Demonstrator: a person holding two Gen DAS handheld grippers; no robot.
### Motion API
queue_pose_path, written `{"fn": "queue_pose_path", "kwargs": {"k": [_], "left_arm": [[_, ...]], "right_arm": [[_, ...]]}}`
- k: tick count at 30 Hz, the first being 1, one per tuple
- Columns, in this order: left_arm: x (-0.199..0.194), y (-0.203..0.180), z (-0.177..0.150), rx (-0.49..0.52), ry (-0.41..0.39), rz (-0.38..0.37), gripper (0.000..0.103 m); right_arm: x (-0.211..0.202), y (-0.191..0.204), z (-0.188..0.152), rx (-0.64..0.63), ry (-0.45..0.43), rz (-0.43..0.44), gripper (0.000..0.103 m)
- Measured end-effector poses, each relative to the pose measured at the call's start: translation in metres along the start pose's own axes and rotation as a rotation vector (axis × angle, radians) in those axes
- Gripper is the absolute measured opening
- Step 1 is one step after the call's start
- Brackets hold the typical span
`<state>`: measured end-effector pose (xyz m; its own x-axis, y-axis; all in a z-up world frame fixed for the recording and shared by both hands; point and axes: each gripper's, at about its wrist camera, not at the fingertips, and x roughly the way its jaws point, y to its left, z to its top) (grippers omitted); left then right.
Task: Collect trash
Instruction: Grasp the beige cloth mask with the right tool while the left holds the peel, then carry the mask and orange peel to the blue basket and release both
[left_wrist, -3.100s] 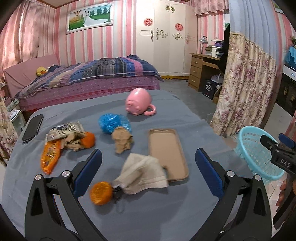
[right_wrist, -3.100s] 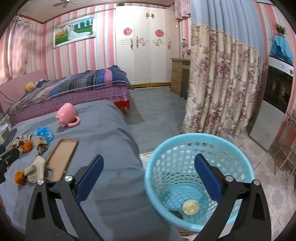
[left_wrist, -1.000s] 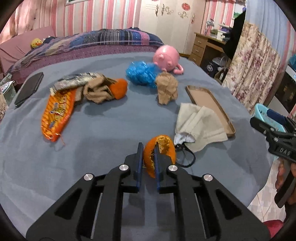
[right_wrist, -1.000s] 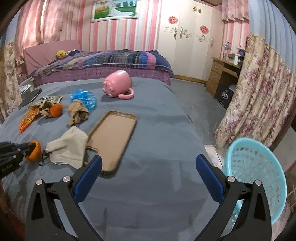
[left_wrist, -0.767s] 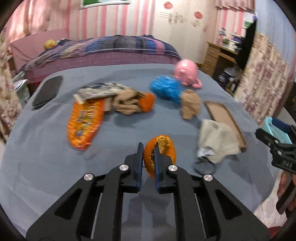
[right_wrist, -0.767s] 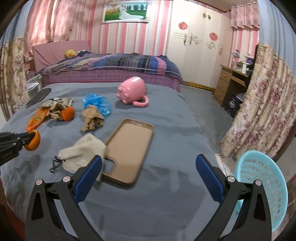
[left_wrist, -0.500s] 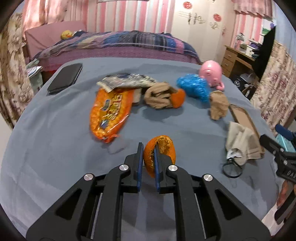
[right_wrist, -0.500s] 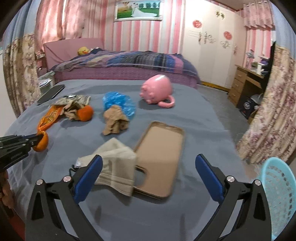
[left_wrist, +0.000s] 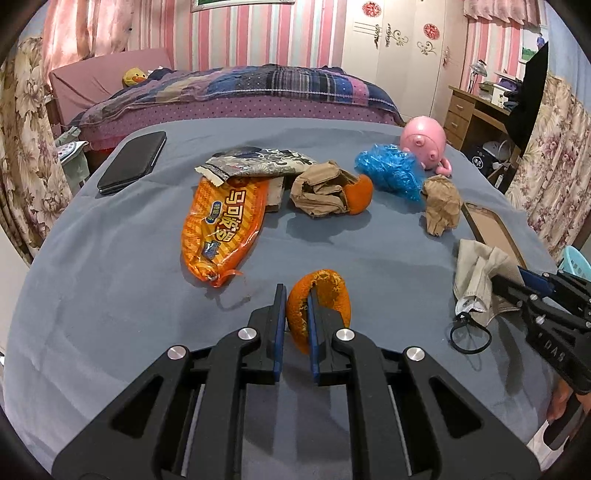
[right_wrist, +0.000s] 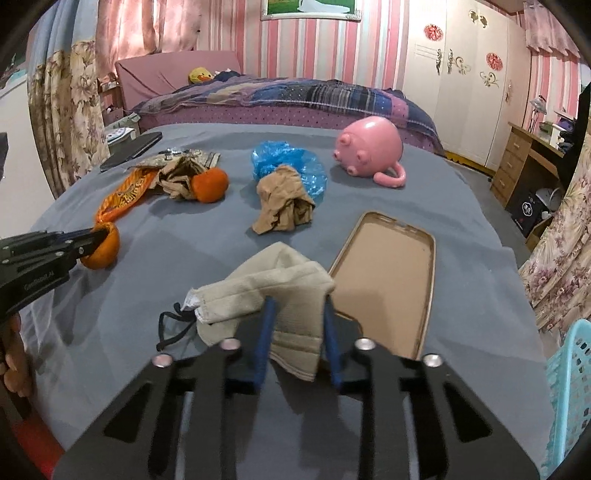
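The left gripper (left_wrist: 294, 295) is clamped on a piece of orange peel (left_wrist: 319, 304), its two blue pads pinching the rind's near edge while the rest curls out beyond the right pad. The right gripper (right_wrist: 297, 314) has just been closing, and the beige face mask (right_wrist: 271, 291) sits between its pads (both pads touch the cloth, which bunches up between them), one black ear loop (right_wrist: 173, 328) trailing to the left of the fingers. Just right of that gripper's fingertips, touching the mask's far edge, lies an empty tan phone case (right_wrist: 388, 284). Further ahead of the left fingers, slightly to their left, lies an orange snack bag (left_wrist: 223, 225), and beyond it a crumpled brown paper wad (left_wrist: 321, 188) touching a second orange peel (left_wrist: 360, 194). Ahead of the right fingers sits another brown paper wad (right_wrist: 284, 205), a blue plastic bag (right_wrist: 286, 162) behind it. Farthest is a pink pig-shaped mug (right_wrist: 369, 147). A light blue basket (right_wrist: 570, 391) stands low, to the right of the right fingers.
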<state>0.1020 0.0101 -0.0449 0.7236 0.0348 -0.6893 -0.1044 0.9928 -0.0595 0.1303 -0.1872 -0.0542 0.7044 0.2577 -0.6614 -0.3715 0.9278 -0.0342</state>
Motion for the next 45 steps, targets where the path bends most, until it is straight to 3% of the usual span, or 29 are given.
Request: {"fn": "queue_pose_path", "kwargs": {"k": [11, 25, 33, 40, 45], "left_arm": [[-0.001, 0.010, 0.000, -0.060, 0.014, -0.024, 0.009], [-0.024, -0.023, 0.006, -0.015, -0.011, -0.049, 0.009], [-0.035, -0.082, 0.015, 0.081, -0.031, -0.128, 0.009], [-0.037, -0.160, 0.022, 0.183, -0.036, -0.236, 0.009], [-0.036, -0.217, 0.024, 0.235, -0.024, -0.332, 0.009]], "right_arm": [[-0.040, -0.027, 0.001, 0.064, -0.101, -0.017, 0.015], [-0.079, -0.078, -0.020, 0.174, -0.140, -0.053, 0.014], [-0.111, -0.120, -0.030, 0.239, -0.201, -0.113, 0.014], [-0.153, -0.170, -0.041, 0.262, -0.238, -0.233, 0.005], [-0.179, -0.215, -0.054, 0.293, -0.241, -0.314, 0.004]]}}
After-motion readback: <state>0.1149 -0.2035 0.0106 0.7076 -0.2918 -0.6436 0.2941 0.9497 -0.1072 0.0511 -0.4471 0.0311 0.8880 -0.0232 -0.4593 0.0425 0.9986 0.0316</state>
